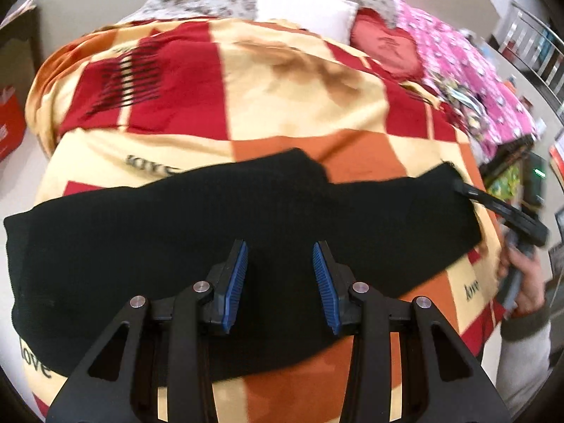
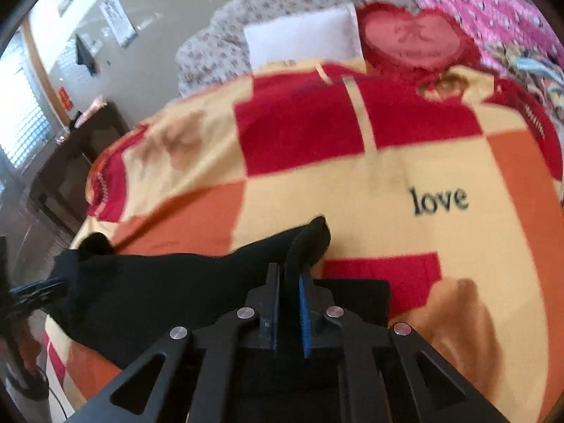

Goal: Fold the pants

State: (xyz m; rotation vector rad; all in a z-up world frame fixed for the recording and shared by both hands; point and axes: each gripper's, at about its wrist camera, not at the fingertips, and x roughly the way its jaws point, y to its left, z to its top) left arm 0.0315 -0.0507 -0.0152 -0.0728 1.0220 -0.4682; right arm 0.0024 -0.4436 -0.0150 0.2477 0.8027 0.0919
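Note:
Black pants (image 1: 211, 218) lie in a long band across a checked red, orange and cream blanket (image 1: 282, 105) on a bed. My left gripper (image 1: 280, 250) hovers over the middle of the pants, its blue pads apart with nothing pinched between them. In the right wrist view my right gripper (image 2: 289, 271) is shut on a raised fold at the end of the pants (image 2: 141, 282), and a black tuft sticks up past the pads. In the left wrist view that right gripper (image 1: 461, 187) nips the pants' far right corner, with a person's hand (image 1: 525, 282) behind it.
At the head of the bed sit a white pillow (image 1: 303, 3), a red heart cushion (image 2: 412, 40) and a pink quilt (image 1: 469, 70). A dark cabinet (image 2: 70, 162) stands beside the bed on the left. A red box (image 1: 10, 120) is by the bed's left edge.

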